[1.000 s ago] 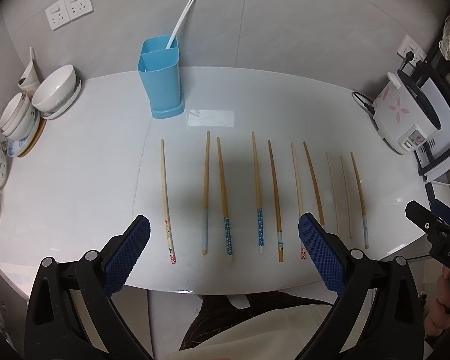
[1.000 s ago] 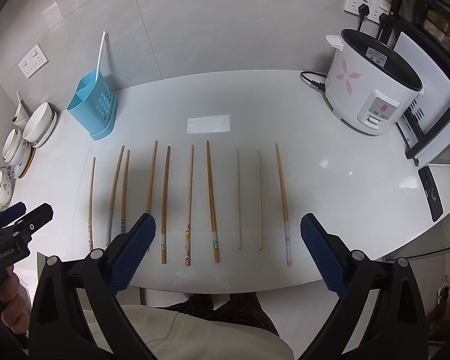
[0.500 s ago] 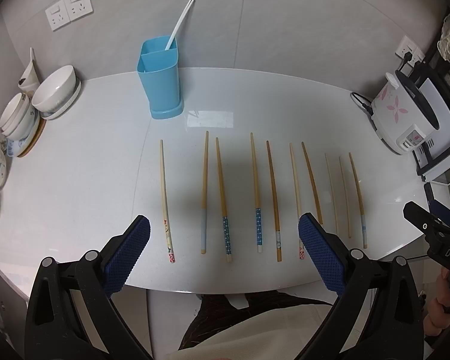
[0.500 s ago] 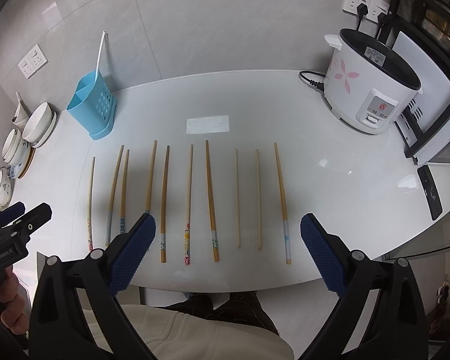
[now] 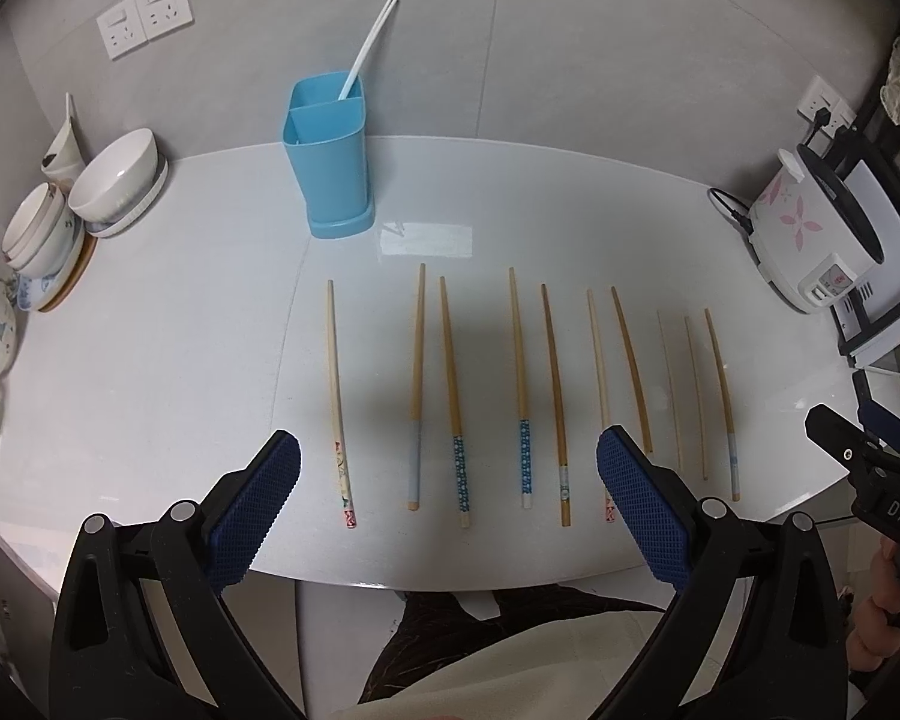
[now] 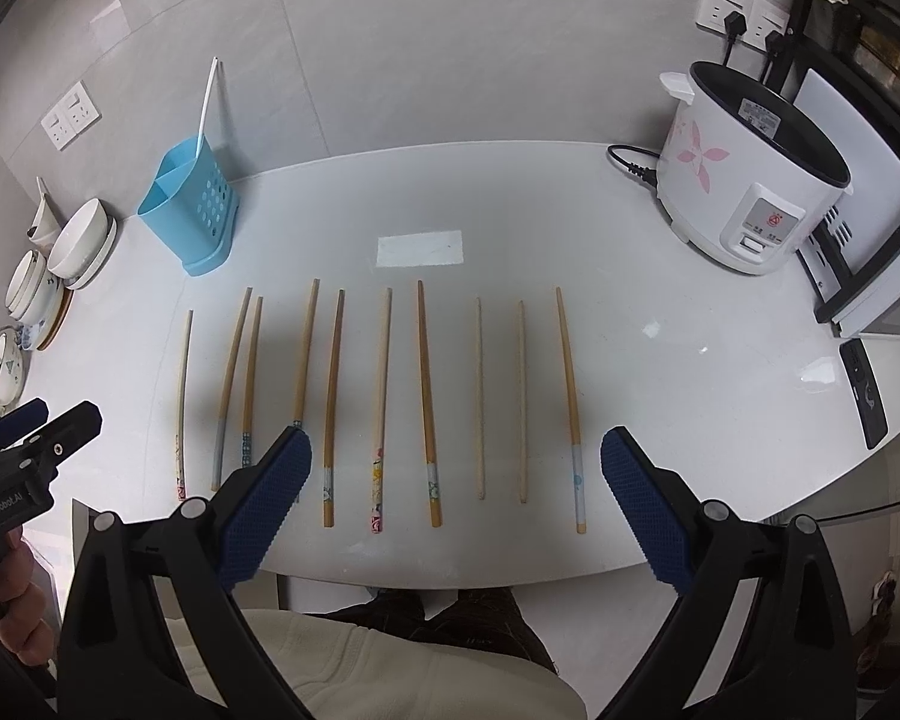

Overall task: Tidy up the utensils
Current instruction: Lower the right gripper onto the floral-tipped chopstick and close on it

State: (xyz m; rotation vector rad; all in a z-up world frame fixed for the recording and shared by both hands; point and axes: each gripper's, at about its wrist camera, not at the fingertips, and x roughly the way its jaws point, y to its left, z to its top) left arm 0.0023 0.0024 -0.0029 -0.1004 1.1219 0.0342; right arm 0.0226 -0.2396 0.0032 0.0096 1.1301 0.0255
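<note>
Almost nothing has moved: both grippers have only drifted slightly, left gripper (image 5: 448, 498) and right gripper (image 6: 456, 495) fingers wide open, empty. All ten chopsticks (image 6: 424, 396) still lie on the surface (image 6: 660, 372); the blue holder (image 5: 329, 174) awaits them.

rice cooker (image 6: 750, 180) plugged in, right | bowls (image 5: 78, 204) stacked, left | phone (image 6: 864, 393) right edge

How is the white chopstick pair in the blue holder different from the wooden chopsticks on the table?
The white chopstick pair stands leaning in the blue holder; the wooden chopsticks lie flat on the table. The white pair is plain white and together; the wooden ones are tan, spread in a row, many with patterned ends. All are long and thin.
</note>
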